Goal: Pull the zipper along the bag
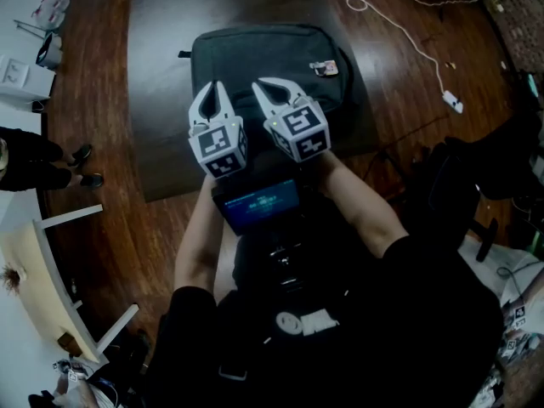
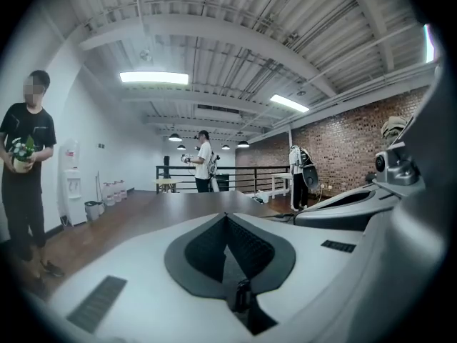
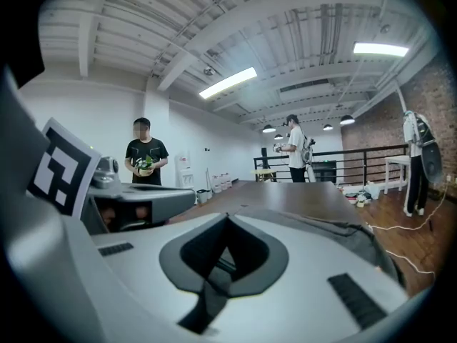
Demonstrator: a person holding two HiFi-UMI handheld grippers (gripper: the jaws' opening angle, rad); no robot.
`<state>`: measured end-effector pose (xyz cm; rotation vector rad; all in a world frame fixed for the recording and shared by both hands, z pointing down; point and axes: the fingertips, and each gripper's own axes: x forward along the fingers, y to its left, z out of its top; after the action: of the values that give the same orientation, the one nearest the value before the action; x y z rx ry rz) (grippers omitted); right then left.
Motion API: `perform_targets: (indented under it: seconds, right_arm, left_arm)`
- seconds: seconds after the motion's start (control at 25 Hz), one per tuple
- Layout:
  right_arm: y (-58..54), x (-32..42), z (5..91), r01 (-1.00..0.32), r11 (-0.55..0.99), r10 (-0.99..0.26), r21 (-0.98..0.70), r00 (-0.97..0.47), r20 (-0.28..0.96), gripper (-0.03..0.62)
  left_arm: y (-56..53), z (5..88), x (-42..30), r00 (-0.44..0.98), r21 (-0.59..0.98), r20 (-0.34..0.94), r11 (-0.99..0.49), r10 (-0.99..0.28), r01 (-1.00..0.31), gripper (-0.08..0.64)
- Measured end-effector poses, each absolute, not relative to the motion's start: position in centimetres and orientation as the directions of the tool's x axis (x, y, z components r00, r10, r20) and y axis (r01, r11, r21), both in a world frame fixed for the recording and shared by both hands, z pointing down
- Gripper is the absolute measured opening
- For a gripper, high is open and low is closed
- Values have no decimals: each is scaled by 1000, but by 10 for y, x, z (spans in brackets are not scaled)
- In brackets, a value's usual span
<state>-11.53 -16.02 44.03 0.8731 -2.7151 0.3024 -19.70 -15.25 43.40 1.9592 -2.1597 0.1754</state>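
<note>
Head view: the bag lies flat on the dark table, its long axis running from 9 to 3 o'clock. Both grippers hang side by side over its near edge, so the body of the bag is at 12 o'clock from each. The left gripper and the right gripper both point toward 12 o'clock. A small tag sits near the bag's right end, at about 2 o'clock from the right gripper, which is the nearer of the two. The zipper itself is too dark to trace here. I judge its line follows the bag's long axis, so the pull would go sideways, not away.

Left gripper view: the left gripper has its jaws pressed together with nothing between them. Past the tips only bare table shows, and the right gripper is at 3 o'clock.

Right gripper view: the right gripper is drawn almost fully together and carries nothing. A strip of the bag shows beyond the jaws at 3 o'clock, low and close.
</note>
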Motion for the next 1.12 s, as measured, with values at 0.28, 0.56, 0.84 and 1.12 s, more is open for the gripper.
perform_targets:
  seconds: [0.28,0.56,0.84,1.12]
  right_arm:
    - [-159,-134,474,-442,878,-345,-182,-849,399,15]
    - [-138,-147,526,-319,899,-123,-299,-841,527,67]
    - [-133,-154,550,-361,864,-83,-351,-789,608,72]
    - [-138,-154,560,-478,811,-149,-337,-726,672,102]
  left_arm:
    - [-161,467,-220,-158,16,325,173,-932,-985,3]
    - [-159,500,-229,-180,-1,384,194,-906,-981,3]
    - [-169,519,-233,-126,19,408,146,-904,-989,3]
    - [-173,535,-231,-26,66,423,60,-906,-996,3]
